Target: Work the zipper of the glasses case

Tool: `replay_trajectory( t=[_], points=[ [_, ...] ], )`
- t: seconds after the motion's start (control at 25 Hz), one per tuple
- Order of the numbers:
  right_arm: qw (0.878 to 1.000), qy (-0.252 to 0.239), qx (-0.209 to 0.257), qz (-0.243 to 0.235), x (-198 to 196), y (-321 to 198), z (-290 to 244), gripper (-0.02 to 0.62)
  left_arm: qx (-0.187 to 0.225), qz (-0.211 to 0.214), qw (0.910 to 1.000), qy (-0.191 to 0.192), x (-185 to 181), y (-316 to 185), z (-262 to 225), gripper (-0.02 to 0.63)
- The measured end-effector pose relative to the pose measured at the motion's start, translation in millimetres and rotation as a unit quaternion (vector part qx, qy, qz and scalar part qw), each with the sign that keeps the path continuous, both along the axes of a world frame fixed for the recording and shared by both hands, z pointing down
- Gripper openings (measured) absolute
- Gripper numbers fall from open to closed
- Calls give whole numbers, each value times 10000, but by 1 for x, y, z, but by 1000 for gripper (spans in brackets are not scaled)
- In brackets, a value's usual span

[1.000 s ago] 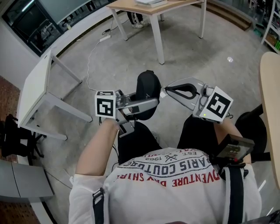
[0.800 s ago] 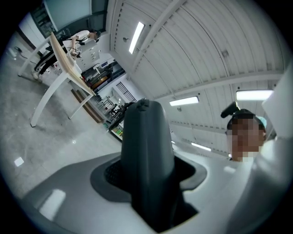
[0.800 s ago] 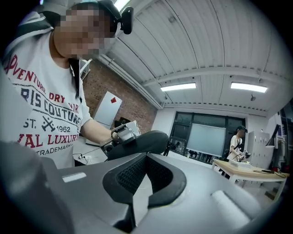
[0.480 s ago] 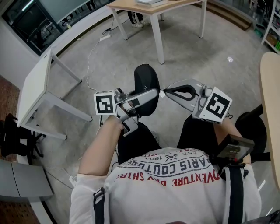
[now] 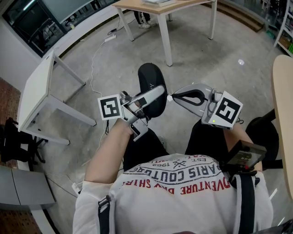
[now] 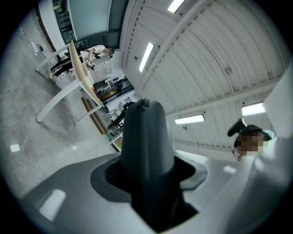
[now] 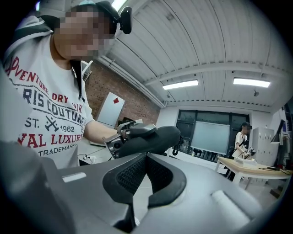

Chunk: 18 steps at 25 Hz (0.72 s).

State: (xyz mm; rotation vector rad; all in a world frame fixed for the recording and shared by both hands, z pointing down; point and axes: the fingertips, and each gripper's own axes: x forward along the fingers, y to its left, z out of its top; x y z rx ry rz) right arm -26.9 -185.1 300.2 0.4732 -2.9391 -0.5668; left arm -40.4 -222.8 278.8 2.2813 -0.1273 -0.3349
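The black glasses case (image 5: 149, 75) is held up in the air over my lap, and my left gripper (image 5: 157, 94) is shut across its lower half. In the left gripper view the case (image 6: 146, 146) stands upright as a dark rounded shape, and the left gripper (image 6: 147, 180) clamps its base. My right gripper (image 5: 170, 97) is shut, with its tips just beside the case's right edge; nothing shows between its pads. In the right gripper view the case (image 7: 153, 138) lies lengthwise just beyond the right gripper (image 7: 145, 159), and a small pull hangs at its far end.
A white table (image 5: 34, 93) stands at the left and a wooden table (image 5: 160, 7) at the back. A rounded wooden tabletop edge (image 5: 280, 114) lies at the right. A cable with a power strip (image 5: 109, 39) runs over the concrete floor. A person (image 7: 241, 140) stands far off.
My left gripper has lifted and tilted, which carried the case a little up and away from my body. The right gripper has stayed where it was, shut.
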Motion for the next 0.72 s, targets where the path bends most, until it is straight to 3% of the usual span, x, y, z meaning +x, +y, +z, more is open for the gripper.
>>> replay_trajectory(
  t=[0.6,0.72],
  points=[
    [9997,149,-64,-175,-6,6,9,-2,-326,-848,9937,655,-13,-25,-13,252],
    [9992,-61,-333,-223,-10,10,6,-3,-411,-1018,9907,808,-17,-29,-15,252]
  ],
)
